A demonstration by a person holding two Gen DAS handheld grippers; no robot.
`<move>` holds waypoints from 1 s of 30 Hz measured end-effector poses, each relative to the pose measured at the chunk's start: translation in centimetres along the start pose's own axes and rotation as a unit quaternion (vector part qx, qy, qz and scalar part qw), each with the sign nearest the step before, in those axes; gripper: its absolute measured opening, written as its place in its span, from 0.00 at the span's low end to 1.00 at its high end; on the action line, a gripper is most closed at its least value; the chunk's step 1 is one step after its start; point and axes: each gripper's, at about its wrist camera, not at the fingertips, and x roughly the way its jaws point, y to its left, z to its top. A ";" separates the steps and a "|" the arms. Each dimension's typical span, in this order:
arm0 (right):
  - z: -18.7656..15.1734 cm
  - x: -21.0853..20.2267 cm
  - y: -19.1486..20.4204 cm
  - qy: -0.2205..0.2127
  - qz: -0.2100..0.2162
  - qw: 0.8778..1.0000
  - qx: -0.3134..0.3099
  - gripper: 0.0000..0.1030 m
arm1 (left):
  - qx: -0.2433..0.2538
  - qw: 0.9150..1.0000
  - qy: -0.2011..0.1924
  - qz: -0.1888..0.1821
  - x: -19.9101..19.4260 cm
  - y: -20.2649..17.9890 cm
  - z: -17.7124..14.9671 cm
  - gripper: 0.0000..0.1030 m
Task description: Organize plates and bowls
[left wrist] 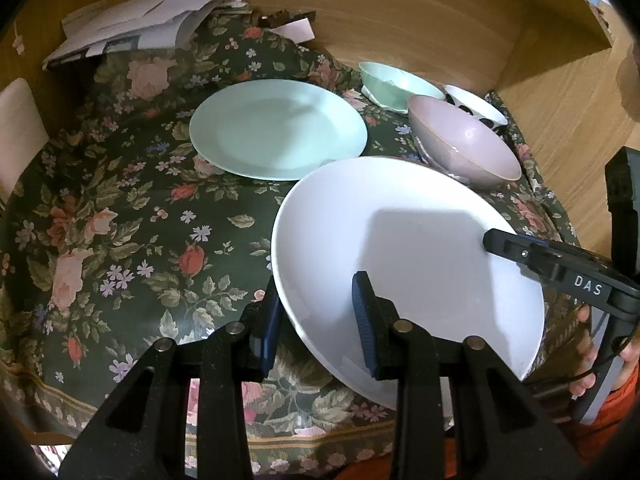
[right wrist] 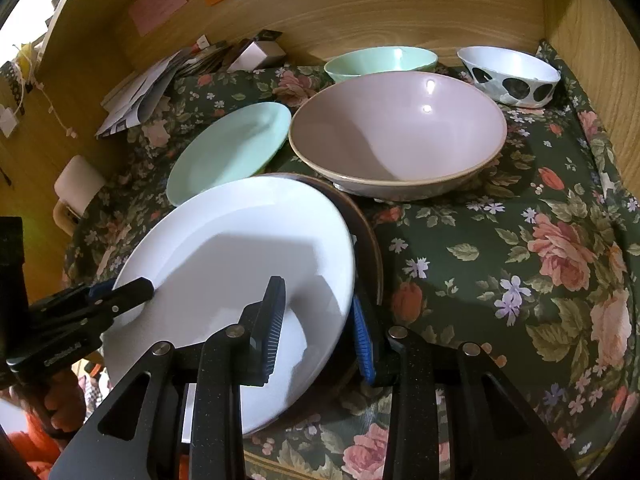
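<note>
A white plate (left wrist: 404,240) (right wrist: 240,240) hangs tilted just above the floral cloth, held by both grippers. My left gripper (left wrist: 318,300) is shut on its near left rim. My right gripper (right wrist: 318,300) is shut on the opposite rim and shows in the left wrist view as a black arm (left wrist: 560,268). A dark brown plate (right wrist: 370,240) lies directly under the white one at my right fingers; whether it is clamped too I cannot tell. Behind sit a mint plate (left wrist: 276,128) (right wrist: 228,148), a pink bowl (left wrist: 468,148) (right wrist: 400,136), a mint bowl (left wrist: 396,84) (right wrist: 380,62) and a spotted bowl (left wrist: 476,108) (right wrist: 508,74).
A dark floral cloth (left wrist: 120,220) (right wrist: 520,260) covers the surface, which wooden walls (left wrist: 400,12) (right wrist: 400,8) close in behind and at the sides. Loose papers (left wrist: 140,28) (right wrist: 136,96) are heaped at the back left. A white block (left wrist: 20,128) (right wrist: 78,184) stands at the left edge.
</note>
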 end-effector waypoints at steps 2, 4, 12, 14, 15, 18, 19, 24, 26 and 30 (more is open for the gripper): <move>0.1 0.1 -0.1 0.002 0.003 1.000 0.002 0.28 | -0.003 1.000 0.004 0.001 0.4 0.1 0.1 0.33; 0.2 0.2 -0.2 0.004 0.006 1.000 0.003 0.29 | -0.004 1.000 0.006 0.001 0.6 0.2 0.3 0.33; 0.4 0.0 -0.5 0.014 0.026 0.999 0.018 0.31 | -0.011 1.000 0.012 -0.003 1.1 0.4 0.5 0.33; 0.4 -0.1 -0.6 0.019 0.027 0.999 0.018 0.31 | -0.010 1.000 0.014 -0.003 1.2 0.3 0.6 0.33; 0.4 -0.2 -0.6 0.020 0.027 0.999 0.018 0.31 | -0.009 1.000 0.015 -0.003 1.3 0.3 0.6 0.33; 0.4 -0.4 -0.5 0.022 0.025 0.999 0.011 0.31 | -0.007 1.000 0.017 -0.001 1.4 0.2 0.6 0.33; 0.3 -0.5 -0.5 0.022 0.024 0.999 0.008 0.31 | -0.007 1.000 0.017 0.000 1.5 0.2 0.7 0.32; 0.2 -0.7 -0.4 0.023 0.019 1.000 0.004 0.30 | -0.006 1.000 0.015 0.005 1.6 0.2 0.8 0.32; 0.3 -0.8 -0.3 0.024 0.017 1.000 0.002 0.30 | -0.006 1.000 0.015 0.007 1.7 0.2 0.9 0.32; 0.3 -0.9 -0.3 0.025 0.013 1.000 0.003 0.30 | -0.005 1.000 0.014 0.013 1.6 0.4 1.0 0.33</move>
